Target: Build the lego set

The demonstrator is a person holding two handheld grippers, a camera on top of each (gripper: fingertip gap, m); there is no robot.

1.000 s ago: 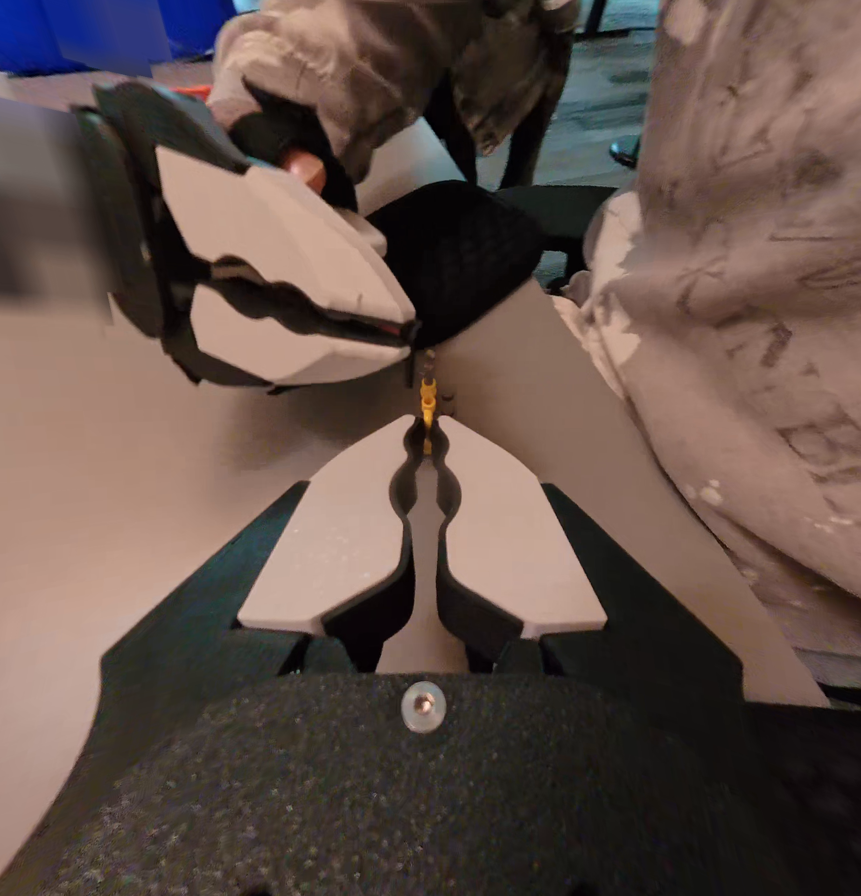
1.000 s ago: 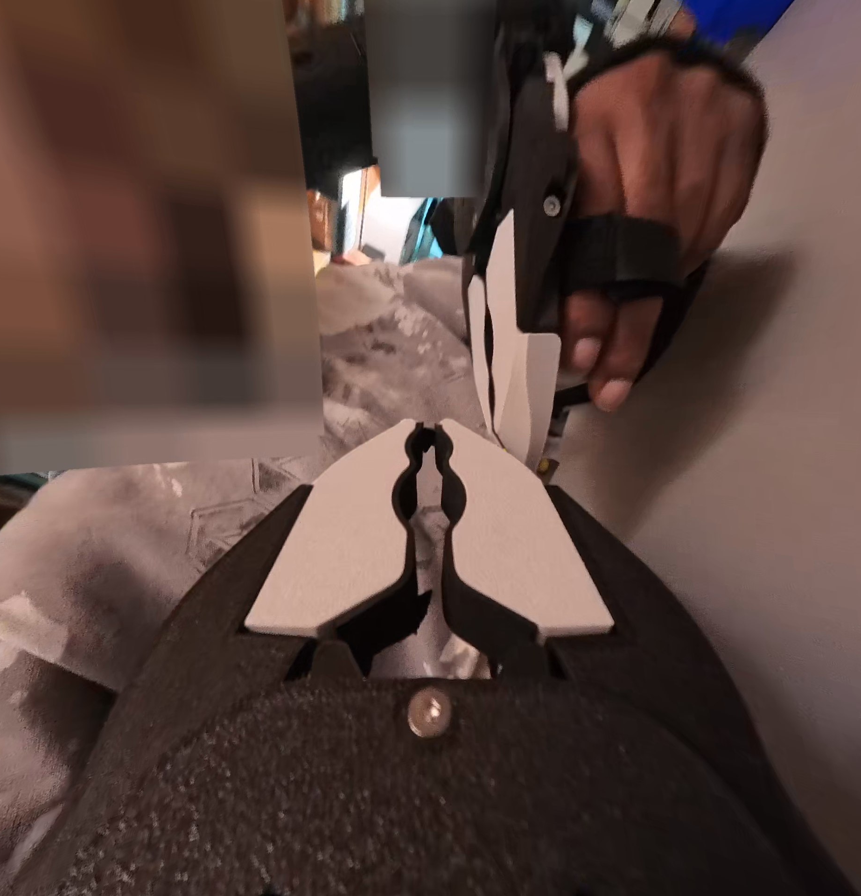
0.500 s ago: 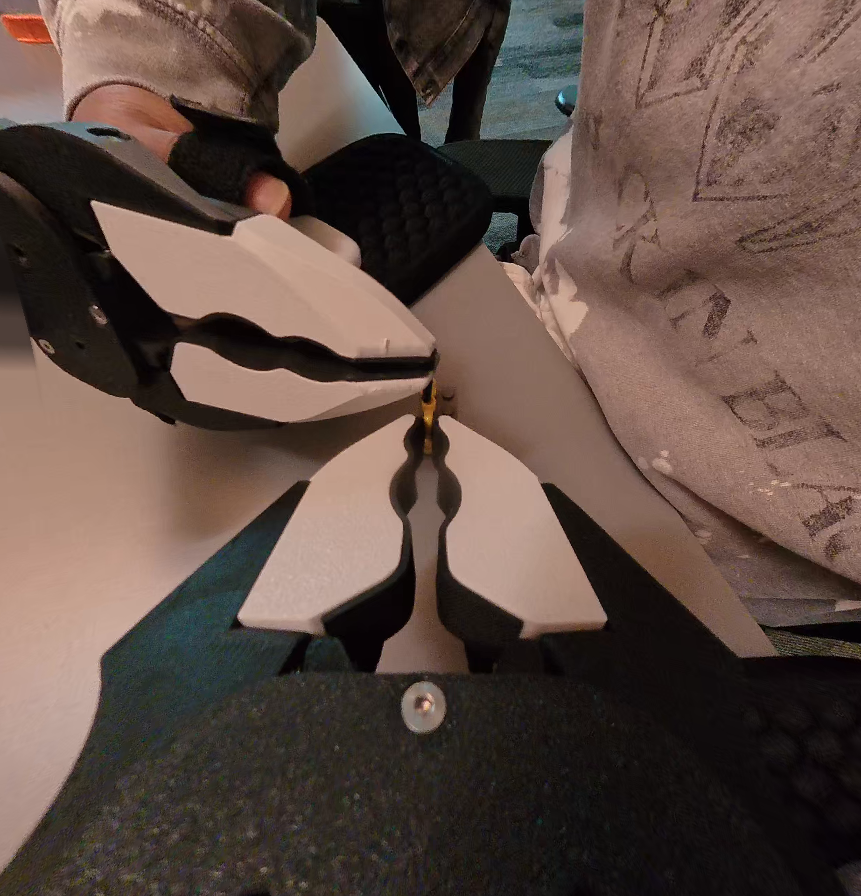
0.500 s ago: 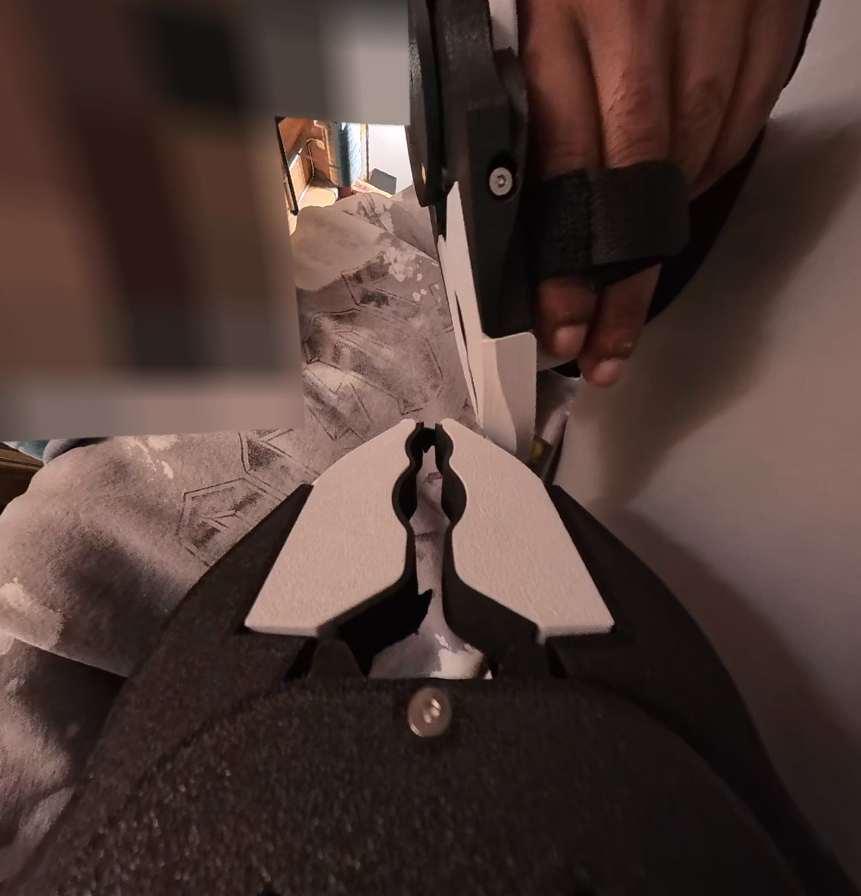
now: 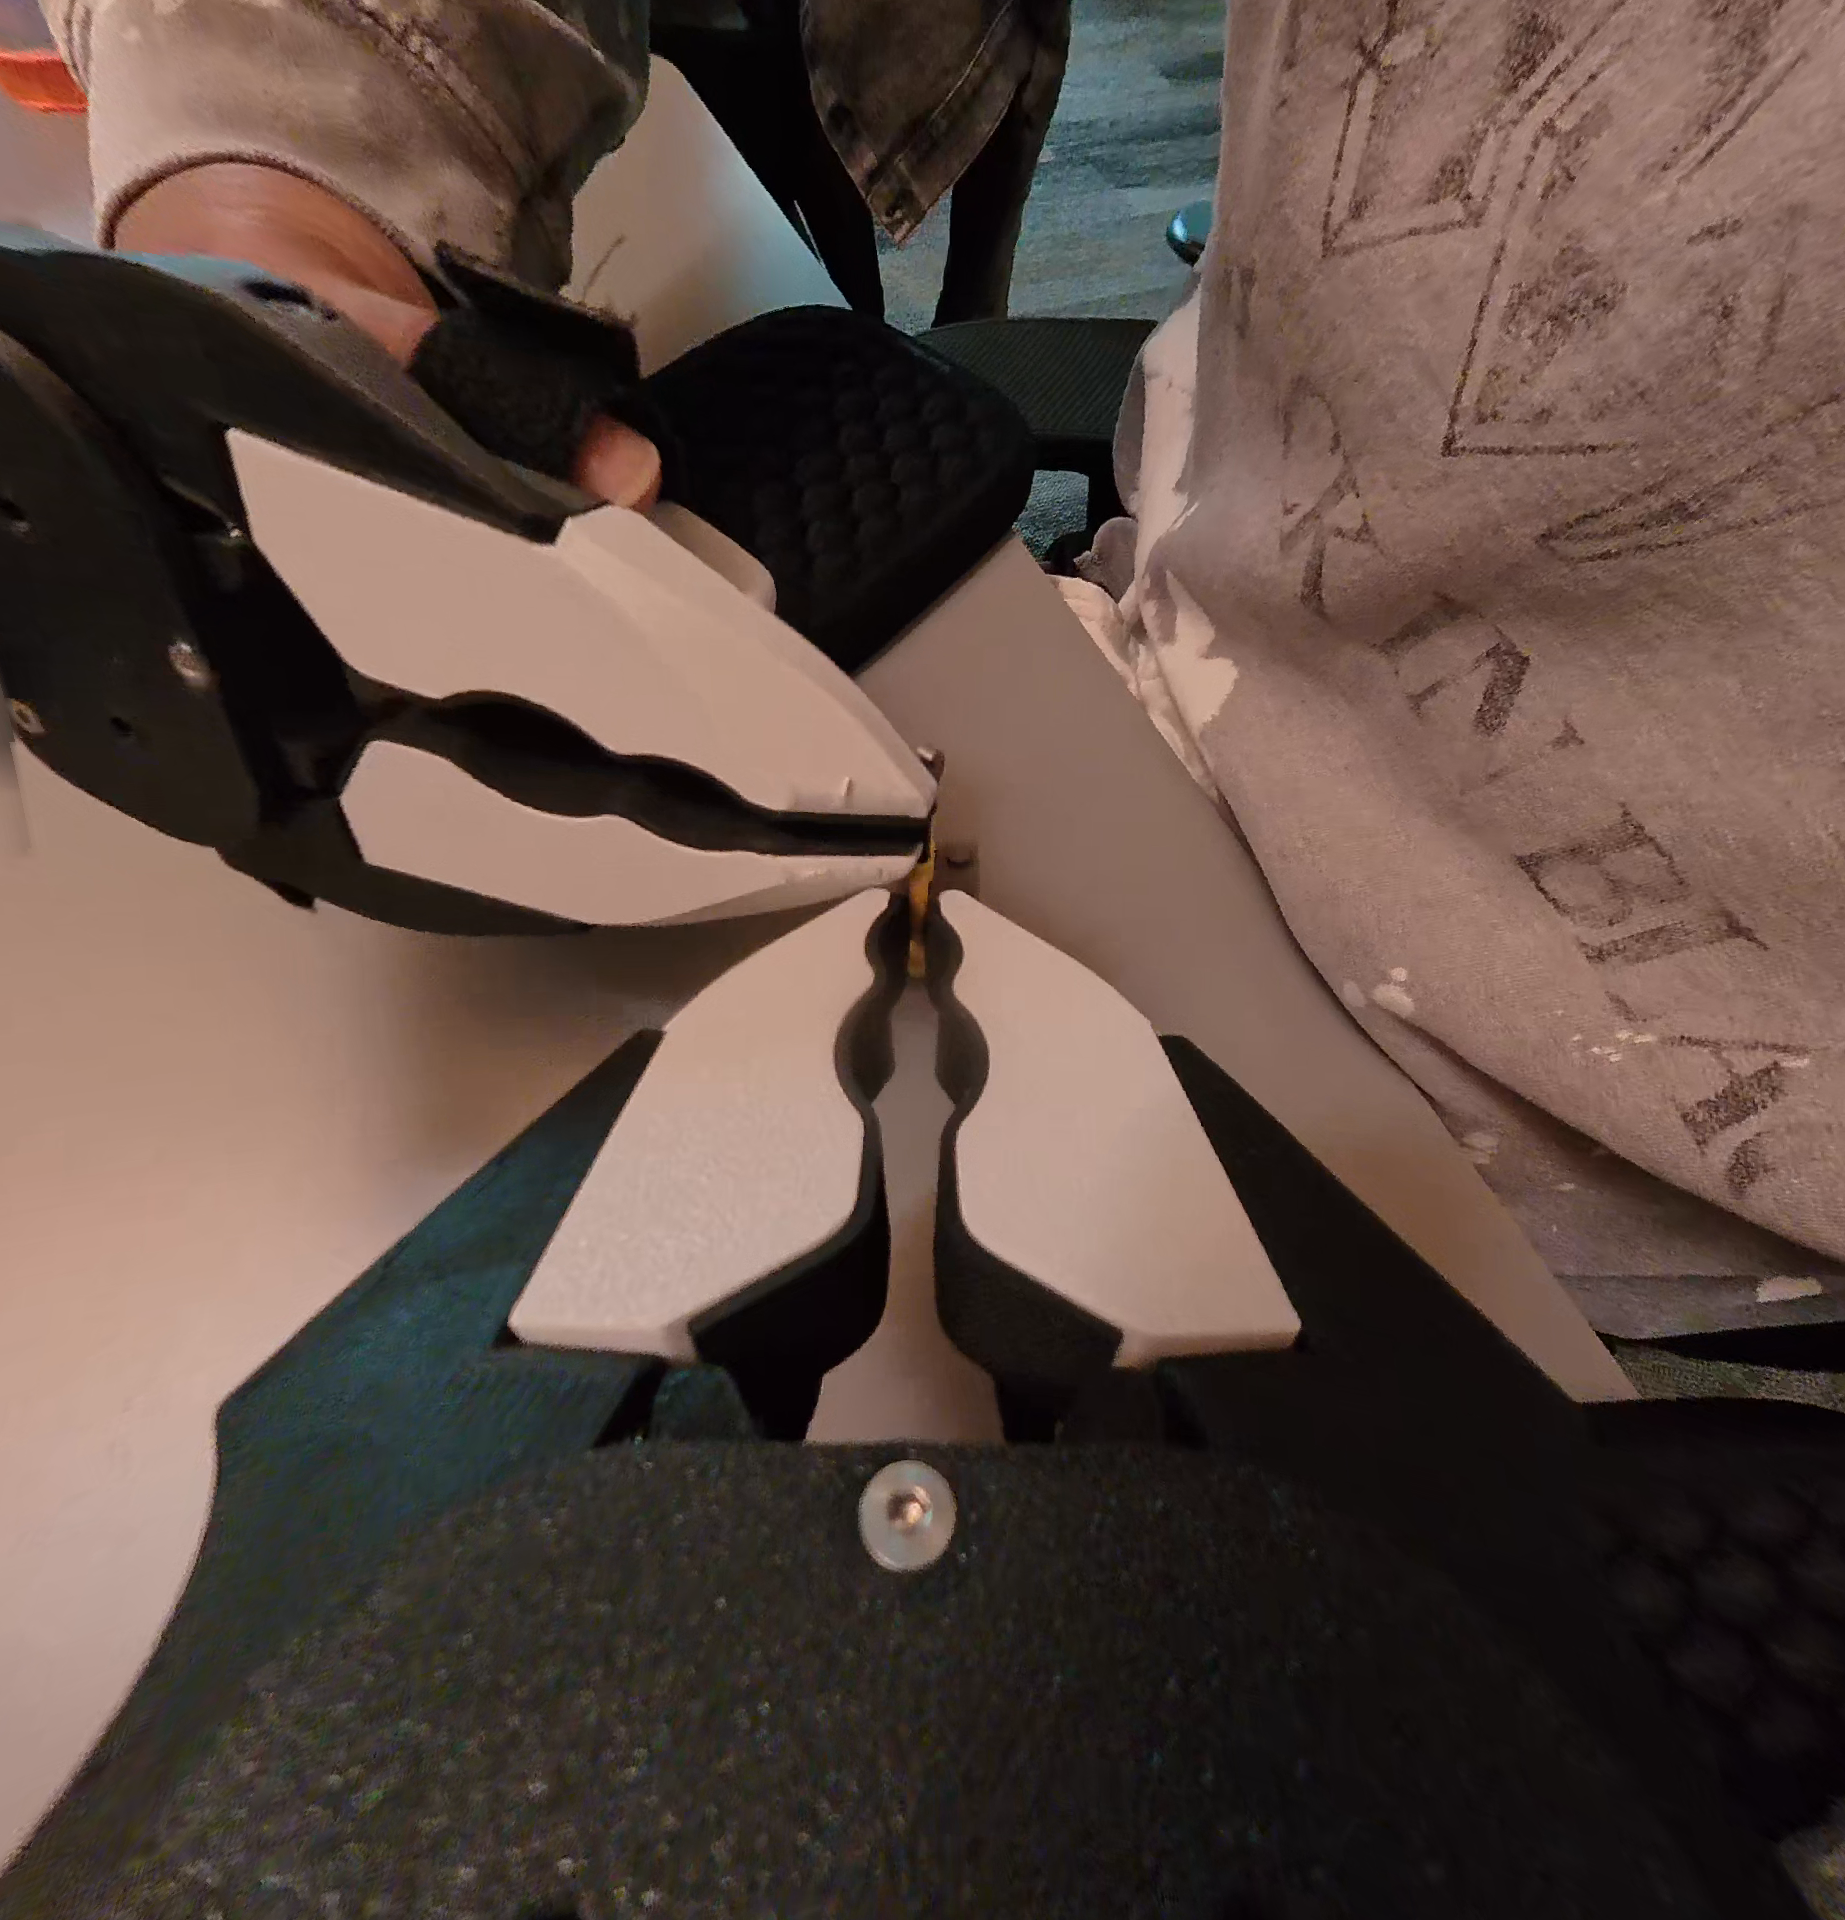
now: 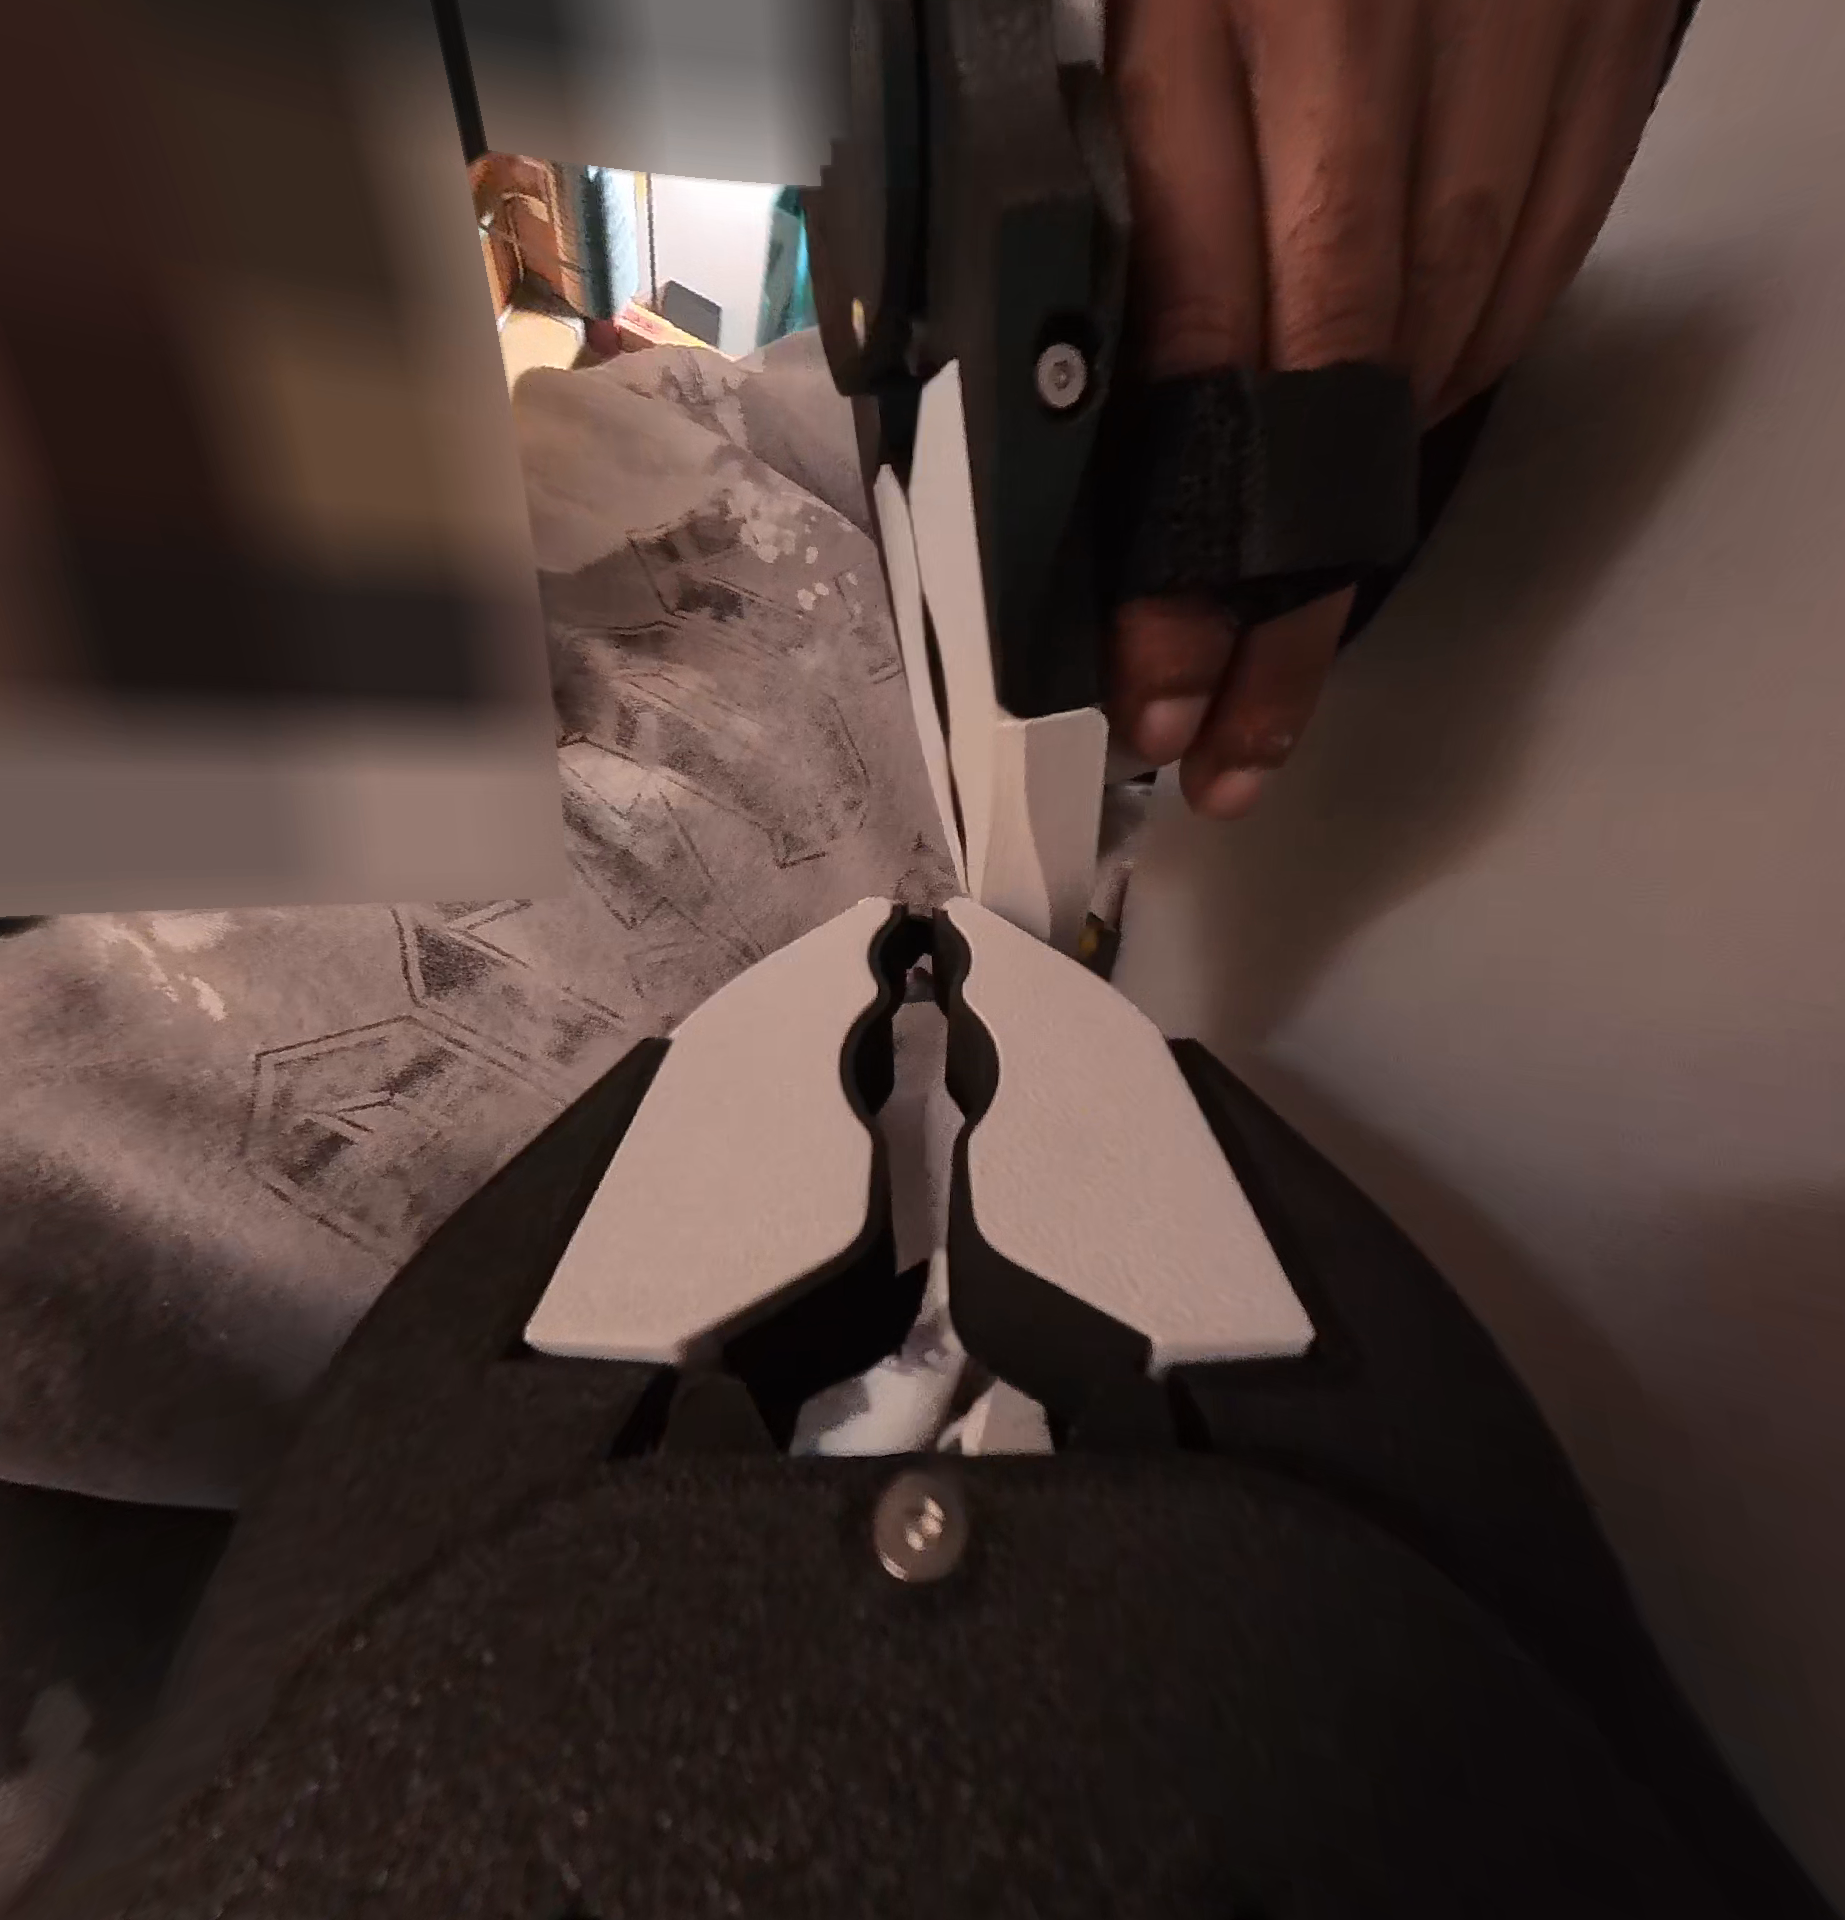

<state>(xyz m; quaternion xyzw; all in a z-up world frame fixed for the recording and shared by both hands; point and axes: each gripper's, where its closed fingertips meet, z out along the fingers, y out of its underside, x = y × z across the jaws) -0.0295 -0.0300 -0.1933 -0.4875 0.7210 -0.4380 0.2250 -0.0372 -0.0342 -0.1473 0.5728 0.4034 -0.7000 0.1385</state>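
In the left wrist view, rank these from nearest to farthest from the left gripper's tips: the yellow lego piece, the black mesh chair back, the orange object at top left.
1. yellow lego piece, pinched in the left gripper
2. black mesh chair back, beyond the table edge, up and centre
3. orange object, far top-left corner

Likely an office or workroom. A plain white table (image 5: 222, 1091) fills the left wrist view, with a black mesh office chair (image 5: 856, 457) and grey carpet (image 5: 1105, 156) toward twelve o'clock.

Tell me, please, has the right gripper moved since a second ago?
Yes: in the left wrist view the right gripper has closed in and lowered onto the yellow piece.
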